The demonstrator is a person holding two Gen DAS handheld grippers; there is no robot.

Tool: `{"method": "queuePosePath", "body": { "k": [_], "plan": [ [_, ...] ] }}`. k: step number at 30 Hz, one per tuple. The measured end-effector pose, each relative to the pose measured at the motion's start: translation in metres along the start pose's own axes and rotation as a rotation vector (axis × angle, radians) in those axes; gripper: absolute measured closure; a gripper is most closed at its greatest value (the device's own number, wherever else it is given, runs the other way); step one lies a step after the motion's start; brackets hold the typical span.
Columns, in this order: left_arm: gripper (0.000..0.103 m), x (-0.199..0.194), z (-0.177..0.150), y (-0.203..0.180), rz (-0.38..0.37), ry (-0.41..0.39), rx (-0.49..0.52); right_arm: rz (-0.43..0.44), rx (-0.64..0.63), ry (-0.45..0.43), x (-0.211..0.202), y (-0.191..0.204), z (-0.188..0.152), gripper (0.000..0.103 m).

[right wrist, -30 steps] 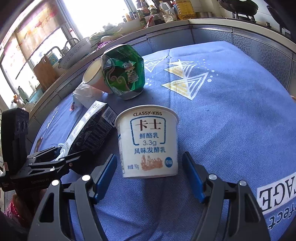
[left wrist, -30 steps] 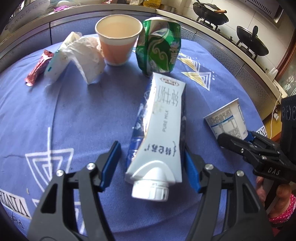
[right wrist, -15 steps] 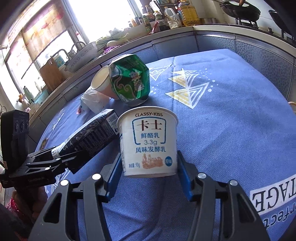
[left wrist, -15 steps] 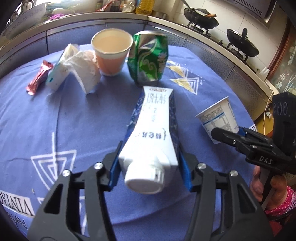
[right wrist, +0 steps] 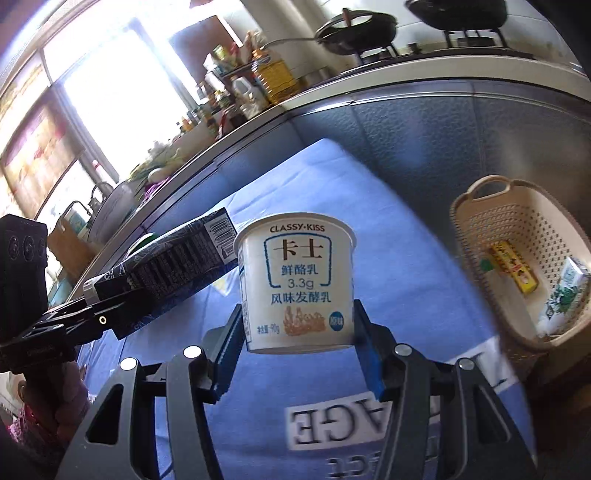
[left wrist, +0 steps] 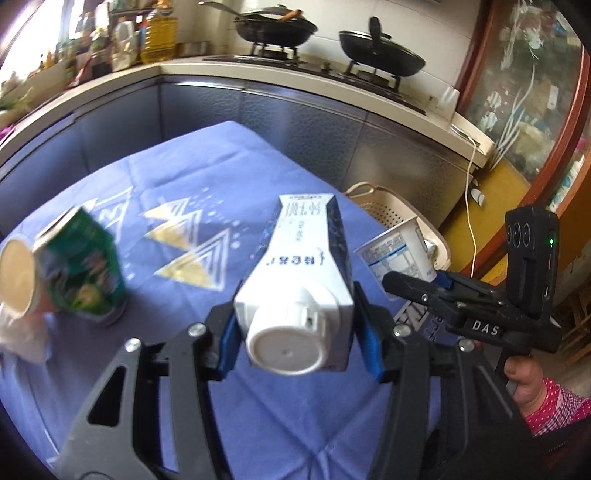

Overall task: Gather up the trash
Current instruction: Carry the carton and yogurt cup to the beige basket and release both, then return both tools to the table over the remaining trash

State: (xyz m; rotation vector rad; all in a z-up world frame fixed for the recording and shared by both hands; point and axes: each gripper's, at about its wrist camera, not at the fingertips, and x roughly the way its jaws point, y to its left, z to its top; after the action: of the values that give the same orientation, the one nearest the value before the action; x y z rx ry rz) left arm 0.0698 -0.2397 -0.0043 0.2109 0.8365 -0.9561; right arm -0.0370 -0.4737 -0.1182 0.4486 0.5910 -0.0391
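Note:
My left gripper [left wrist: 297,338] is shut on a white and dark blue milk carton [left wrist: 301,266], held above the blue tablecloth with its cap toward the camera. The carton also shows in the right wrist view [right wrist: 173,266]. My right gripper [right wrist: 299,347] is shut on a white yogurt cup [right wrist: 297,280], upright and lifted off the table; the cup also shows in the left wrist view [left wrist: 400,253]. A beige perforated basket [right wrist: 476,221] stands to the right past the table edge, holding a yellow packet [right wrist: 511,266] and a small carton [right wrist: 563,291].
On the tablecloth [left wrist: 184,177] at the left remain a crushed green can [left wrist: 83,271], a paper cup [left wrist: 16,282] and crumpled white paper [left wrist: 20,336]. A kitchen counter with pans [left wrist: 277,27] and bottles runs behind the table.
Both grippers closed on their items, lifted them off the table and swung right. The basket has come into view.

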Motion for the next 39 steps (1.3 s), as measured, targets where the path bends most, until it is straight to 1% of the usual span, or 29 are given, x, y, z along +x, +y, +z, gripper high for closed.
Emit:
{"method": "queuePosePath", "body": {
  "k": [3, 6, 10, 13, 15, 18, 19, 20, 21, 22, 24, 27, 30, 33, 39],
  "plan": [
    [0.052, 0.041, 0.032, -0.039, -0.057, 0.039, 0.08, -0.064, 0.074, -0.033, -0.015, -0.046, 0.01, 0.047],
    [0.052, 0.087, 0.06, -0.075, -0.111, 0.087, 0.14, -0.125, 0.155, -0.046, -0.025, -0.095, 0.015, 0.047],
    [0.052, 0.154, 0.09, -0.115, -0.175, 0.184, 0.156, -0.195, 0.258, -0.047, -0.031, -0.154, 0.014, 0.047],
    [0.052, 0.198, 0.102, -0.138, -0.22, 0.266, 0.162, -0.25, 0.302, -0.032, -0.027, -0.187, 0.009, 0.047],
    [0.051, 0.224, 0.107, -0.151, -0.223, 0.31, 0.171, -0.273, 0.32, -0.018, -0.023, -0.202, 0.005, 0.046],
    [0.051, 0.255, 0.11, -0.166, -0.195, 0.361, 0.191, -0.286, 0.344, 0.007, -0.012, -0.216, -0.001, 0.045],
    [0.05, 0.264, 0.111, -0.169, -0.19, 0.379, 0.189, -0.298, 0.35, 0.011, -0.009, -0.22, -0.001, 0.044],
    [0.045, 0.272, 0.112, -0.171, -0.188, 0.398, 0.184, -0.312, 0.358, 0.014, -0.007, -0.223, -0.002, 0.04],
    [0.035, 0.277, 0.113, -0.172, -0.179, 0.409, 0.176, -0.314, 0.367, 0.014, -0.006, -0.225, -0.004, 0.035],
    [0.029, 0.279, 0.114, -0.173, -0.169, 0.405, 0.167, -0.307, 0.377, 0.009, -0.005, -0.228, -0.005, 0.033],
    [0.029, 0.279, 0.117, -0.173, -0.166, 0.389, 0.15, -0.304, 0.389, -0.006, -0.006, -0.23, -0.007, 0.027],
    [0.029, 0.262, 0.118, -0.163, -0.178, 0.365, 0.128, -0.305, 0.392, -0.036, -0.013, -0.229, -0.006, 0.027],
    [0.029, 0.234, 0.116, -0.156, -0.172, 0.306, 0.137, -0.291, 0.399, -0.064, -0.018, -0.223, -0.001, 0.027],
    [0.029, 0.2, 0.106, -0.147, -0.159, 0.242, 0.148, -0.271, 0.402, -0.085, -0.027, -0.212, 0.002, 0.027],
    [0.029, 0.132, 0.071, -0.114, -0.08, 0.125, 0.156, -0.215, 0.336, -0.117, -0.041, -0.169, 0.01, 0.027]
  ]
}}
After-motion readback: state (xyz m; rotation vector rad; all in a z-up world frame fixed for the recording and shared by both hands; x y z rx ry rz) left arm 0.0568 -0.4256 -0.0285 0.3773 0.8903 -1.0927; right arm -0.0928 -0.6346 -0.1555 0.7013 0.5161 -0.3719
